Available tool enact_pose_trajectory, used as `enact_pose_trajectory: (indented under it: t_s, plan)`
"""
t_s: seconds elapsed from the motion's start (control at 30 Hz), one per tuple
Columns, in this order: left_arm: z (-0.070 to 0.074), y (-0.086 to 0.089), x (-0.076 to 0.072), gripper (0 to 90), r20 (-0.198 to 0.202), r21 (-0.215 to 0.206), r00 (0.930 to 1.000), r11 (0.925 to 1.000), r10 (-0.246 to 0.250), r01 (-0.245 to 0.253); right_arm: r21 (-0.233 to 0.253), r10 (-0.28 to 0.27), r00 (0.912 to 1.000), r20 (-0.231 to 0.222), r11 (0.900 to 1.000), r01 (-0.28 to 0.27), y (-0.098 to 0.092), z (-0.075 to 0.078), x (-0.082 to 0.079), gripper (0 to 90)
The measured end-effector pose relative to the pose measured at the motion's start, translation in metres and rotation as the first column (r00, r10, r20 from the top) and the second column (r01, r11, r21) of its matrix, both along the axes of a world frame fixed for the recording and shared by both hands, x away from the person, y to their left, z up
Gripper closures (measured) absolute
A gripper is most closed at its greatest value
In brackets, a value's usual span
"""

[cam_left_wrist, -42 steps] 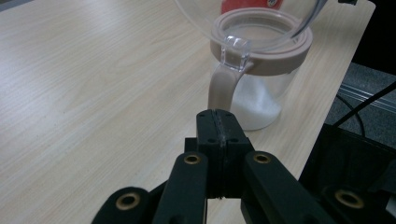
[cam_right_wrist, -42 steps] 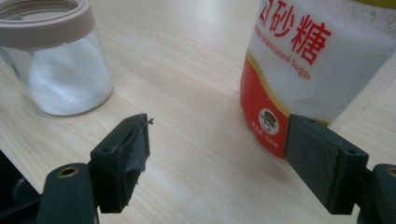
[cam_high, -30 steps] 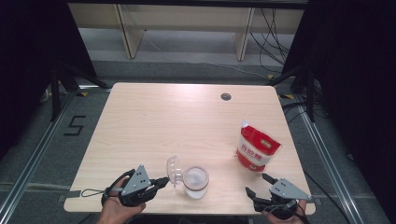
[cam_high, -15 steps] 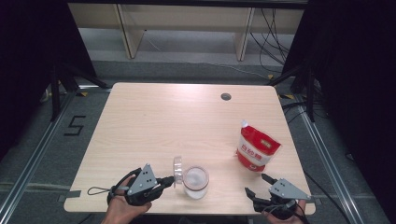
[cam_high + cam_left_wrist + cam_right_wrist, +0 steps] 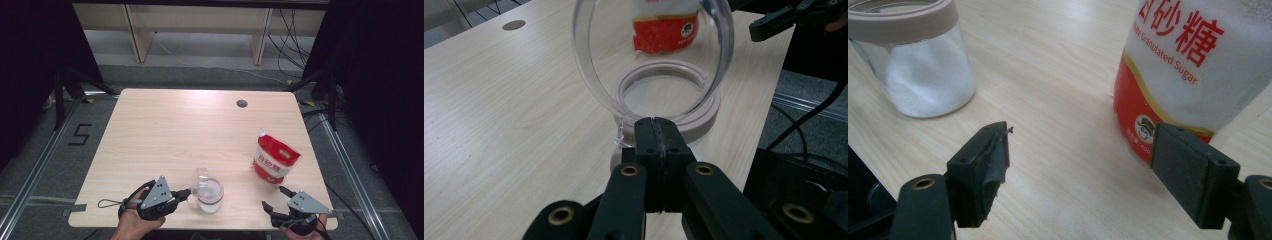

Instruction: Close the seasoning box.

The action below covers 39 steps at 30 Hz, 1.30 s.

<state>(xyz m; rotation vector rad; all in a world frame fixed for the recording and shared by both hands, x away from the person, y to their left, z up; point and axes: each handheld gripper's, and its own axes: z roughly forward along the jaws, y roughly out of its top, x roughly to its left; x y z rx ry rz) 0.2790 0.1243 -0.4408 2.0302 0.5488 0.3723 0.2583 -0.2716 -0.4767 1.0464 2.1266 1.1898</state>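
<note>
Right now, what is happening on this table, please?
A person works with two hand-held tongs. The left tongs are shut on the clear hinged lid of a glass jar, holding it raised so the jar's mouth is open; the jar holds something white. The right tongs are open and hold nothing, pointed at the table just in front of a red and white bag of granulated sugar, which stands unopened-looking to the jar's right.

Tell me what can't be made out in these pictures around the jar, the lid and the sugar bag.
- Left tool: whether its shut jaws pinch the clear lid's tab; left gripper view, the jaws cover the spot.
- Sugar bag: its top, cut off by the upper edge of the right gripper view.
- Jar: how full; too small in the high view, cropped in the right gripper view.
</note>
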Motion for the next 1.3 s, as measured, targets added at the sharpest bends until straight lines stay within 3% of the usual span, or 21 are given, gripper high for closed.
enact_pose_trajectory:
  t_s: [0.07, 0.23, 0.3, 0.4, 0.43, 0.57, 0.63, 0.67, 0.7, 0.93, 1.03, 1.3]
  plan:
    - [-0.001, 0.000, -0.001, 88.6, -0.005, -0.004, 0.9999, 0.9999, 0.014, -0.014, 0.007, -0.016, 0.9997, -0.021, 1.000, 0.017, 0.001, 0.000, -0.002, 24.7]
    - [-0.001, 0.001, -0.001, 86.5, -0.003, -0.006, 0.9999, 0.9998, 0.017, -0.017, -0.006, -0.001, 1.0000, -0.001, 1.000, 0.001, 0.000, 0.000, 0.000, 24.7]
    - [-0.002, 0.002, -0.002, 82.4, -0.011, -0.009, 0.9998, 0.9998, 0.016, -0.016, 0.000, -0.014, 0.9997, -0.022, 1.000, 0.014, 0.001, 0.001, -0.003, 24.7]
    - [-0.003, 0.004, 0.000, 74.9, -0.015, -0.009, 0.9999, 1.0000, -0.003, 0.002, -0.002, -0.012, 0.9998, -0.016, 1.000, 0.012, 0.001, 0.000, -0.002, 24.7]
    - [-0.004, 0.004, -0.002, 72.6, -0.032, -0.019, 0.9994, 0.9997, 0.014, -0.014, 0.000, -0.012, 0.9998, -0.016, 1.000, 0.012, 0.001, 0.000, -0.002, 24.7]
    - [-0.004, 0.008, -0.001, 66.9, -0.028, -0.012, 0.9995, 0.9998, 0.016, -0.016, 0.005, -0.015, 0.9995, -0.029, 1.000, 0.015, 0.002, 0.001, -0.003, 24.7]
    - [-0.005, 0.010, -0.002, 62.1, -0.050, -0.033, 0.9984, 0.9990, 0.028, -0.030, 0.005, -0.014, 0.9995, -0.028, 1.000, 0.015, 0.002, 0.001, -0.003, 24.7]
    - [-0.005, 0.011, -0.002, 61.3, -0.049, -0.036, 0.9984, 0.9989, 0.027, -0.029, -0.011, 0.007, 1.0000, -0.002, 1.000, -0.007, 0.000, 0.000, 0.000, 24.7]
    - [-0.004, 0.013, -0.001, 60.2, -0.037, -0.028, 0.9990, 0.9993, 0.024, -0.025, -0.009, 0.009, 0.9999, -0.005, 1.000, -0.010, 0.001, 0.000, 0.000, 24.7]
    - [-0.008, 0.017, 0.001, 40.3, -0.087, -0.077, 0.9951, 0.9955, 0.048, -0.055, -0.003, 0.006, 1.0000, -0.006, 1.000, -0.006, 0.001, 0.000, -0.001, 24.2]
    - [-0.010, 0.018, 0.002, 33.3, -0.101, -0.074, 0.9931, 0.9950, 0.059, -0.067, -0.006, 0.020, 0.9998, 0.002, 1.000, -0.020, 0.002, 0.000, 0.000, 24.1]
    - [-0.014, 0.021, 0.002, 26.5, -0.099, -0.049, 0.9928, 0.9961, 0.068, -0.073, -0.013, 0.025, 0.9997, 0.008, 1.000, -0.025, 0.002, 0.000, 0.001, 23.8]
